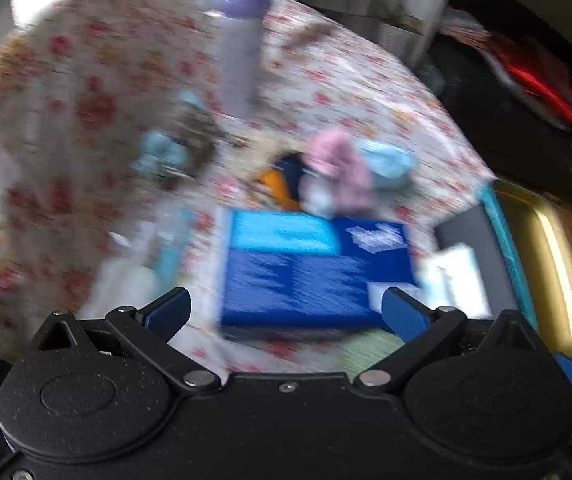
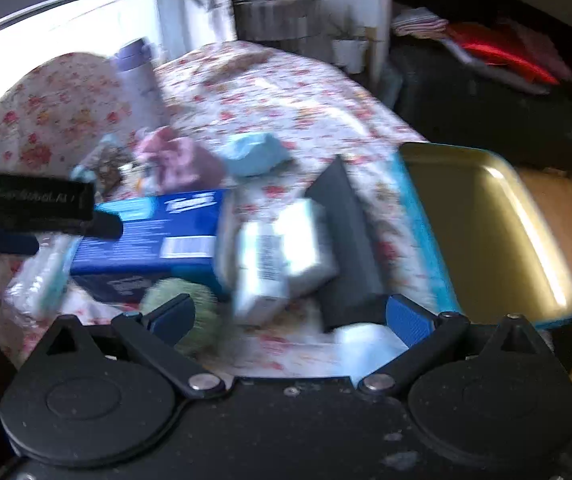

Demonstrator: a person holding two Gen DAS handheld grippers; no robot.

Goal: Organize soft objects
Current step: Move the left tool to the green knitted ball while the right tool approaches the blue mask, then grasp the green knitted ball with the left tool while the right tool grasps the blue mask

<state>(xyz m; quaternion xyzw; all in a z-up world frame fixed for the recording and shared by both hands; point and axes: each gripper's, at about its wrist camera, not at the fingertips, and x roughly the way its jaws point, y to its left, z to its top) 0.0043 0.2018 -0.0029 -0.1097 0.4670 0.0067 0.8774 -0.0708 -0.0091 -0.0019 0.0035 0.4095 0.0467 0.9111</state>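
Although both views are smeared with blur, the left gripper clearly has its jaws wide apart with nothing between them, above a blue box lying on the floral tablecloth. Beyond the box sits a huddle of soft things: a pink cloth, a light blue bundle just beside it, and something orange and dark half hidden behind them. What each piece is, I cannot make out. A lilac bottle stands further back.

The right gripper is spread open too, empty, near a green fuzzy ball partly covered by its left finger. A gold tin sits at the table edge, cut off by the lens rim.
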